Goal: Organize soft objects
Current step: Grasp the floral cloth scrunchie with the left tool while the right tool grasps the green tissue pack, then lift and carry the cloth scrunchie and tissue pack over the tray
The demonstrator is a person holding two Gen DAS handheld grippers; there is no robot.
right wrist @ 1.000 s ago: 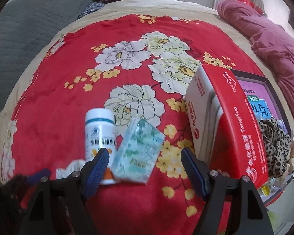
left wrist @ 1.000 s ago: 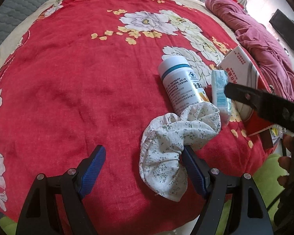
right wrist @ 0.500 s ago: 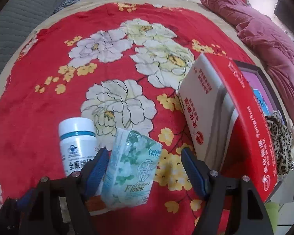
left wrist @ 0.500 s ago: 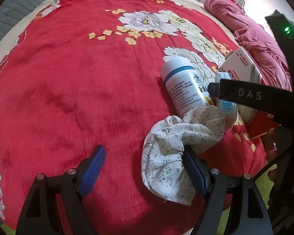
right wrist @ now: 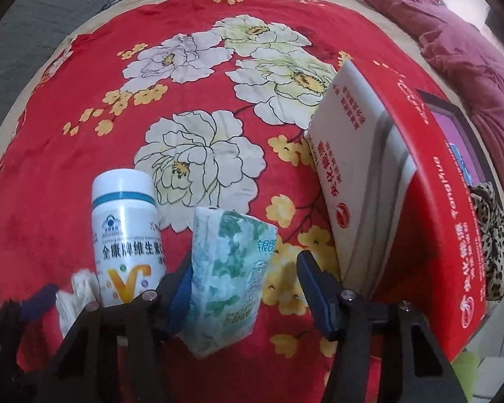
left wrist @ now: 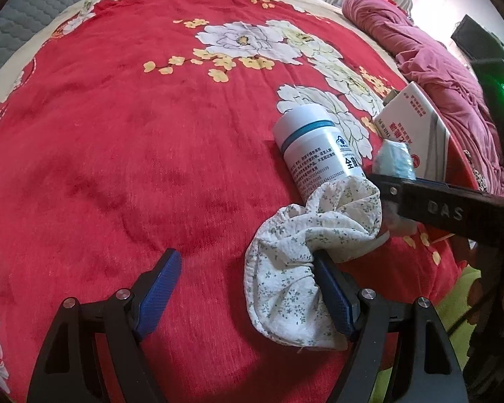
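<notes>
Left claw [left wrist: 245,288] released, wide; floral scrunchie [left wrist: 305,262] hangs looped over its right finger (carried, not pinched), above the red bedspread [left wrist: 117,168]. Vitamin bottle [right wrist: 126,235] lies beside. Right claw [right wrist: 243,288] has just been closing around the tissue pack [right wrist: 228,278]: left finger touching, right one still apart, not yet clenched.

Red floral bedspread [left wrist: 124,154], crumpled pink quilt [left wrist: 430,57], grey quilted headboard [left wrist: 33,10].
</notes>
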